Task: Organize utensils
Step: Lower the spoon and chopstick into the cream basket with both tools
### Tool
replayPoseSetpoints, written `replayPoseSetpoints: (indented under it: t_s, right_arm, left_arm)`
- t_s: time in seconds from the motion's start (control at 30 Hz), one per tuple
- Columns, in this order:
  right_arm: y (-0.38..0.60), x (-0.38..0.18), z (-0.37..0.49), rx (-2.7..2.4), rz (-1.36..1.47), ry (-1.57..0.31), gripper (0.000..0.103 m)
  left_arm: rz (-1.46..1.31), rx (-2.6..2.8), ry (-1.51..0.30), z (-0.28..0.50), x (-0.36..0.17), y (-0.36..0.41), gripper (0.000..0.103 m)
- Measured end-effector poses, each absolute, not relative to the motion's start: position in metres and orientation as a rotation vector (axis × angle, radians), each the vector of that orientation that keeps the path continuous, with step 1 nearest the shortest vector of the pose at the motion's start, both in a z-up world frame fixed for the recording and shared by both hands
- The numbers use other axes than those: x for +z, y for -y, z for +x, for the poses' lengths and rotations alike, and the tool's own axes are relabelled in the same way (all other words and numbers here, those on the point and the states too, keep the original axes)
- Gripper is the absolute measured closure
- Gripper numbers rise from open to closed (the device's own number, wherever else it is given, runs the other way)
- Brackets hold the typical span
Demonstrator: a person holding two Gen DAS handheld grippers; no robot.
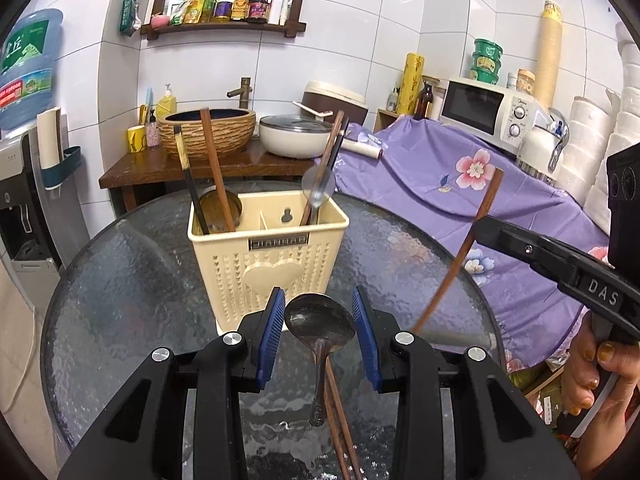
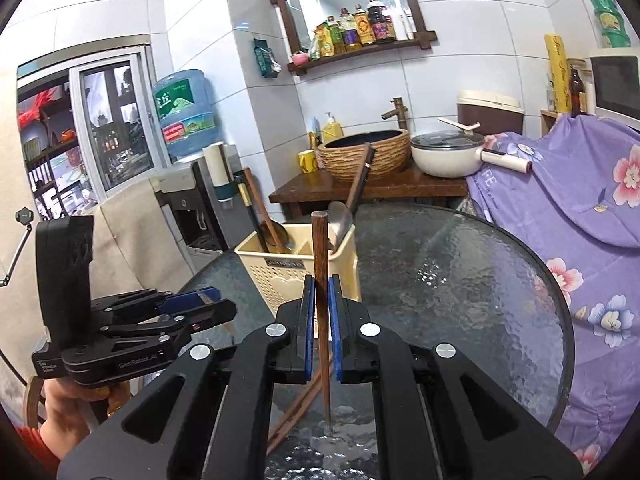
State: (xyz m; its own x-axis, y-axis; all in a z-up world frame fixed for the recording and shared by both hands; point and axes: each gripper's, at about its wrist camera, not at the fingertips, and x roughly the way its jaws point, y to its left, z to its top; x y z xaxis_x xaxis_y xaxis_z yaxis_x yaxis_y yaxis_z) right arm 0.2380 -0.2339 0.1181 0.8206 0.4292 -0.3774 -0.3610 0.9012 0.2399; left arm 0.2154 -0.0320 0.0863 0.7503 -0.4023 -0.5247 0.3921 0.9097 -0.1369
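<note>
A cream utensil holder [image 1: 266,262] [image 2: 298,270] stands on the round glass table [image 1: 120,280] [image 2: 460,280], with chopsticks and spoons standing in it. My left gripper [image 1: 319,312] is open, its blue pads on either side of a metal spoon [image 1: 320,328] that lies on the table over two brown chopsticks [image 1: 340,420]. My right gripper [image 2: 321,312] is shut on one brown chopstick [image 2: 320,248] [image 1: 460,256], held upright with its tip on the glass. The right gripper shows at the right of the left wrist view [image 1: 478,224].
Two chopsticks [image 2: 296,408] lie on the table under the right gripper. Behind the table stand a wooden counter [image 1: 180,168] with a basin and a white pot [image 1: 296,136]. A purple floral cloth [image 1: 480,200] covers furniture at right. A water dispenser [image 1: 16,200] stands at left.
</note>
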Motion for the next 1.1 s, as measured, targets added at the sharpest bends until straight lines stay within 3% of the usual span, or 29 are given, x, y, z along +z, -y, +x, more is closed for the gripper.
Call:
replayPoseSetpoints:
  t_s: [0.27,0.67,0.87,1.1]
  right_arm:
    - [0.218,0.164,0.258,0.466,0.111,-0.4,0.095]
    - [0.202,0.261,0.307,0.466,0.086,-0.335,0.095]
    - [0.186,0.276,0.333,0.416,0.051,-0.295,0.095]
    - [0.177,0.226,0.361,0.397,0.048,-0.375,0.095]
  left_arm:
    - [-0.023,-0.456,-0.541,0.234,0.122,0.028,0.069]
    - [-0.05,-0.39,-0.401,0.279,0.223,0.022,0.069]
    - [-0.066,-0.316,-0.417,0.311,0.22,0.019,0.069]
    - [-0.076,-0.265,-0.481,0.333,0.175,0.011,0.069]
